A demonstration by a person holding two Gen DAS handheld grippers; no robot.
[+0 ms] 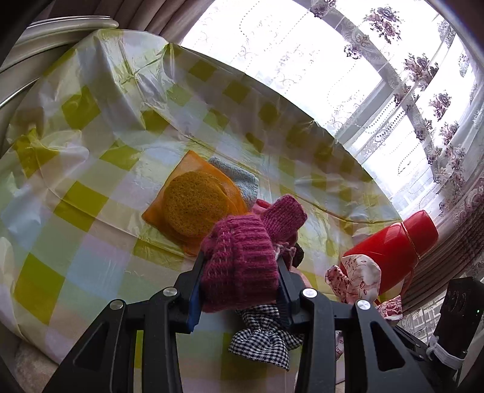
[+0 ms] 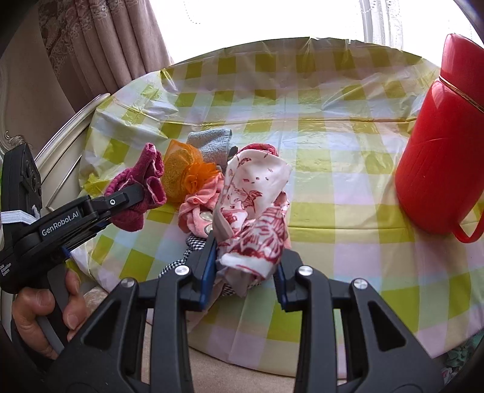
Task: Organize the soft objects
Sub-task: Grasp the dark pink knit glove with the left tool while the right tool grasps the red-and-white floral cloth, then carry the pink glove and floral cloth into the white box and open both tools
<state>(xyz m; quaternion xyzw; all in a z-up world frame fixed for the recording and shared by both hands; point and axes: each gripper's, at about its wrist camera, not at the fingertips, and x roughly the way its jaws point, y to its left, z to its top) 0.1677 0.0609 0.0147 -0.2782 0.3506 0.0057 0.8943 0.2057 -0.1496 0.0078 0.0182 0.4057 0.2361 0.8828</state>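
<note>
My left gripper (image 1: pixel 240 272) is shut on a magenta knitted piece (image 1: pixel 242 257), lifted off the table; from the right wrist view that knit (image 2: pixel 136 193) hangs from the left gripper (image 2: pixel 133 196). My right gripper (image 2: pixel 246 266) is shut on a white cloth with red print (image 2: pixel 254 208), also raised; the same cloth (image 1: pixel 357 278) shows at the right of the left wrist view. On the table lie a round yellow sponge (image 1: pixel 195 205) on orange mesh (image 1: pixel 187 169), a grey-blue towel (image 1: pixel 239 178), a pink cloth (image 2: pixel 196 208) and a black-and-white checked cloth (image 1: pixel 263 338).
A red thermos jug (image 2: pixel 438 145) with a handle stands at the table's right side. The round table wears a yellow-checked plastic cover (image 2: pixel 332 169). A cream chair back (image 1: pixel 60 27) rises at the far left; lace curtains (image 1: pixel 423 90) hang behind. A hand (image 2: pixel 39 311) holds the left tool.
</note>
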